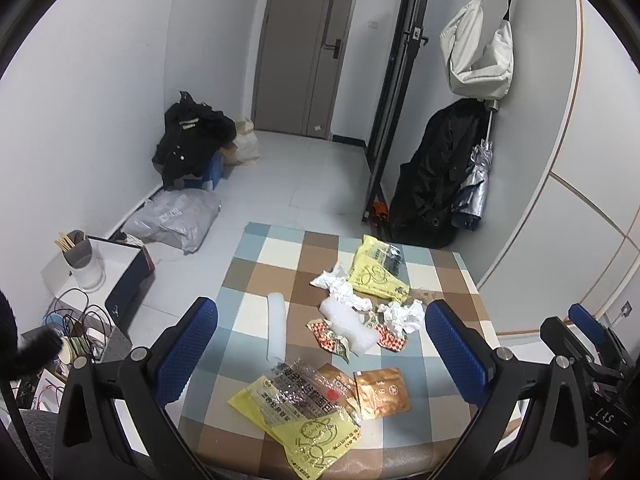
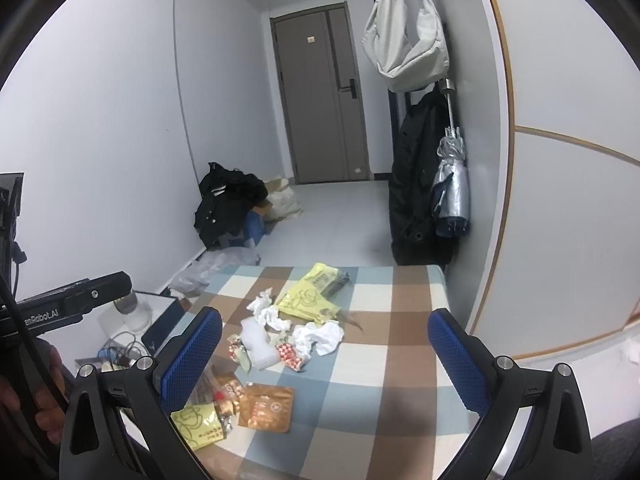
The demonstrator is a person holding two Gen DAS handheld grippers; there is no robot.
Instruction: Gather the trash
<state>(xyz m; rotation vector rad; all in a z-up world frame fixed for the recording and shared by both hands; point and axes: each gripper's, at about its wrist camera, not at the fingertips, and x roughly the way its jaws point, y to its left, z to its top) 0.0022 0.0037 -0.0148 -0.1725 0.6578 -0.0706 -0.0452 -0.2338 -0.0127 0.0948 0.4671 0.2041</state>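
Trash lies scattered on a table with a checked cloth (image 1: 256,272) (image 2: 404,344). Nearest is a yellow plastic bag (image 1: 308,428) (image 2: 198,424) under a clear printed wrapper (image 1: 298,390), beside a copper foil pouch (image 1: 382,394) (image 2: 266,406). Farther out lie crumpled white tissues (image 1: 402,314) (image 2: 320,336), red-checked wrappers (image 1: 330,338) (image 2: 290,354), a bubble-wrap piece (image 1: 350,320) (image 2: 258,342), a white foam strip (image 1: 276,326) and a second yellow bag (image 1: 376,274) (image 2: 306,300). My left gripper (image 1: 322,356) is open above the near trash. My right gripper (image 2: 324,364) is open and empty, also held above the table.
The right gripper's body shows at the right edge of the left wrist view (image 1: 588,352). Left of the table are a box (image 1: 128,276), a cup of sticks (image 1: 82,258) and cables (image 1: 80,320). Bags and dark clothes (image 1: 192,140) sit on the floor; a coat and umbrella (image 1: 476,176) hang at right.
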